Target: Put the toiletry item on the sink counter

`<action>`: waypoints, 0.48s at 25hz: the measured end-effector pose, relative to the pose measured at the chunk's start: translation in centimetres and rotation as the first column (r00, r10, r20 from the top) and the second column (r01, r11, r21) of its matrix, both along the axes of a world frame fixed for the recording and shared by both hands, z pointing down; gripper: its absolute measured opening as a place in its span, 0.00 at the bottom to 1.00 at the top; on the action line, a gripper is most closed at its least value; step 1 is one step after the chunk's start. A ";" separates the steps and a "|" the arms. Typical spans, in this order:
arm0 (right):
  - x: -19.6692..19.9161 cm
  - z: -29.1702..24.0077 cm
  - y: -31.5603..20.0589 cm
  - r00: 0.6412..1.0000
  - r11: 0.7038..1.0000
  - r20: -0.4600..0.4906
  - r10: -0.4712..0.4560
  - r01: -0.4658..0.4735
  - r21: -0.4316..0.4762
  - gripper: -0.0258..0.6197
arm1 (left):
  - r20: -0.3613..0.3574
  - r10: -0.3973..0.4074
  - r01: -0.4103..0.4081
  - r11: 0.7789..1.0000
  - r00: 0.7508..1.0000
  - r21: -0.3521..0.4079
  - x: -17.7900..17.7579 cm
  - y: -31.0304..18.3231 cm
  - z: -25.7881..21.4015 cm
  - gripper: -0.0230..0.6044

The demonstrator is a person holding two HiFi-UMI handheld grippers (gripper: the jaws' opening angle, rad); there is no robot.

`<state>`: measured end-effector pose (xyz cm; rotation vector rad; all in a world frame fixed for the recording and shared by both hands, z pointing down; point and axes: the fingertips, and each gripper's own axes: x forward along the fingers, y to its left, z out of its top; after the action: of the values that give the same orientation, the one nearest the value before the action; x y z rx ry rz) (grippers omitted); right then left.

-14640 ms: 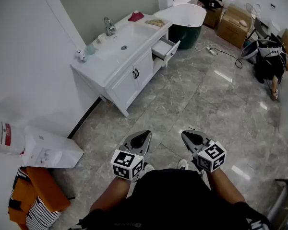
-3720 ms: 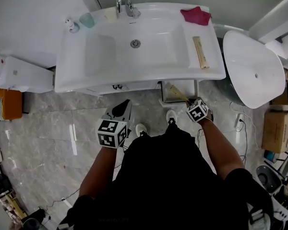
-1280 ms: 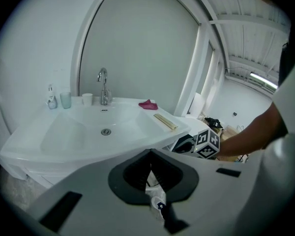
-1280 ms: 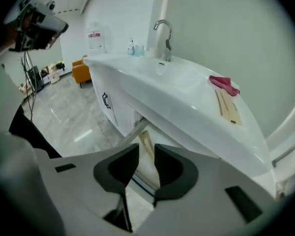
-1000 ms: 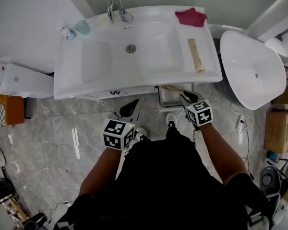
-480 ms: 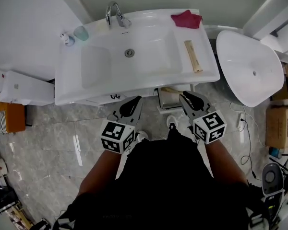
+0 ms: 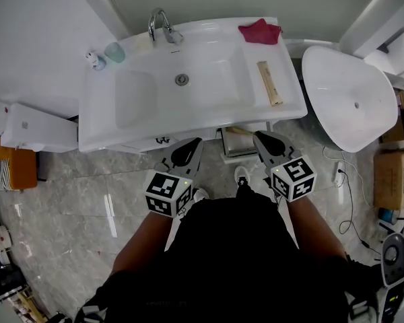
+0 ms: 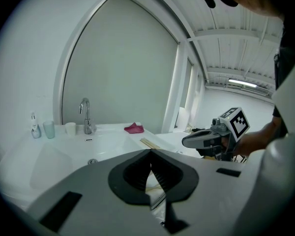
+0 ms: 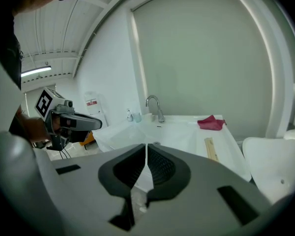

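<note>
Standing at the vanity, both grippers shut and empty

Head view, looking steeply down: a person faces a white sink counter [image 7: 286, 105] with a basin in its middle. The left gripper [image 7: 187, 150] and the right gripper [image 7: 263, 141] are held side by side just in front of the counter's front edge, both aimed toward it. Each gripper's own view shows its dark jaws pressed together with nothing between them.

Below the counter's right part a drawer [image 7: 234, 148] stands open. A tan item [image 7: 238, 130] shows at the drawer's far edge, partly tucked beneath the counter lip. This is probably the toiletry item to be moved, though too little of it shows to say what it is. Its visible part runs crosswise, roughly parallel with the counter's front edge.

The item lies just left of the right gripper's tip and lower than it. The left gripper is farther off, on the drawer's other side. The right gripper looks the better placed to reach it. Its jaws would have to open first and come down across the item's narrow width.

On the counter lie a flat stick [image 7: 269, 83] right of the basin, a red cloth [image 7: 259, 31] at the back right, a faucet [image 7: 158, 25], and a cup [image 7: 114, 51] with a small bottle [image 7: 94, 60] at the left.
</note>
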<state>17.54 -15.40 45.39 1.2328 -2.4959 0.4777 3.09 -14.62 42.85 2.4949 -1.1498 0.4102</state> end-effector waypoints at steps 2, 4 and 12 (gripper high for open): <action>0.1 0.0 -0.1 1.000 1.000 -0.006 -0.005 0.005 0.001 0.06 | 0.003 -0.001 0.001 1.000 1.000 0.001 0.1 -0.1 -0.1 0.04; 0.2 0.0 -0.3 1.000 1.000 -0.012 -0.012 0.012 0.003 0.06 | 0.006 -0.003 0.003 1.000 1.000 0.000 0.3 -0.3 -0.1 0.05; 2.0 1.3 -2.9 0.998 1.000 -0.062 -0.004 0.004 0.003 0.06 | 0.038 -0.032 0.033 0.999 0.999 -0.017 0.3 -0.9 1.0 0.05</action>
<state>19.57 -18.26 46.67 1.2247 -2.4478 0.4277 3.35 -15.51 43.85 2.4597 -1.1939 0.4589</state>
